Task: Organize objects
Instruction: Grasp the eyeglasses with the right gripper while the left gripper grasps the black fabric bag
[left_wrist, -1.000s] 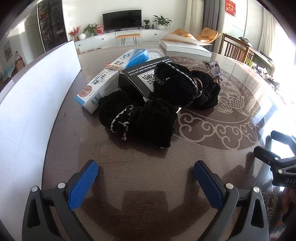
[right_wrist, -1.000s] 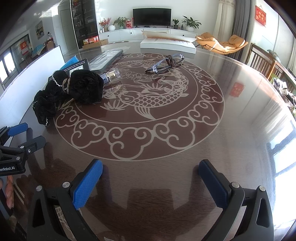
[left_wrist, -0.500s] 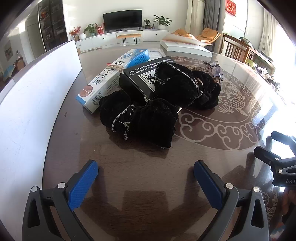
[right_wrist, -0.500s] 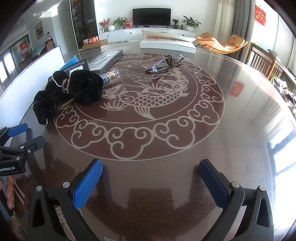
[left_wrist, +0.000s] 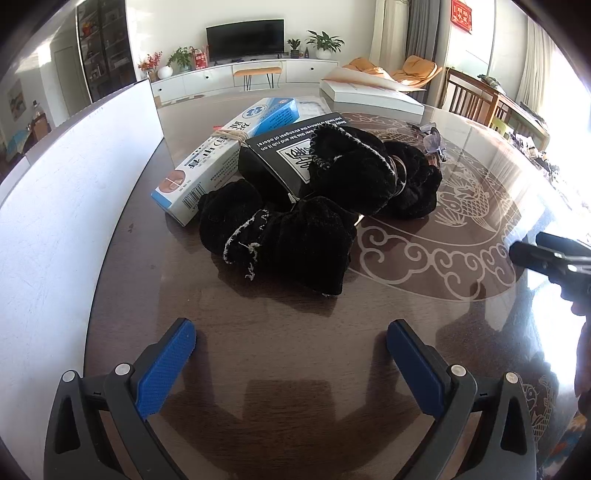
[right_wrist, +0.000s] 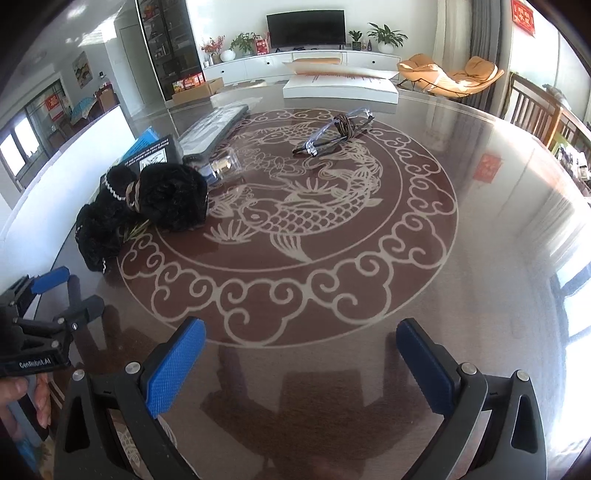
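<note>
Two black velvet pouches lie on the round table: a near one (left_wrist: 295, 243) and a far one (left_wrist: 362, 177), also in the right wrist view (right_wrist: 170, 199). Behind them lie a black box (left_wrist: 280, 151) and a blue-and-white box (left_wrist: 229, 147). Clear glasses (right_wrist: 336, 131) lie past the fish pattern. My left gripper (left_wrist: 291, 350) is open and empty, just short of the near pouch. My right gripper (right_wrist: 301, 350) is open and empty over the table's near part.
A white board (left_wrist: 70, 177) stands along the table's left edge. A flat white box (right_wrist: 340, 88) lies at the far edge, a dark flat case (right_wrist: 218, 125) and a small clear bottle (right_wrist: 221, 166) near the pouches. Wooden chairs (right_wrist: 535, 110) stand at the right.
My left gripper has moved slightly forward toward the pouches. The right gripper has barely moved. Nothing on the table has shifted.
</note>
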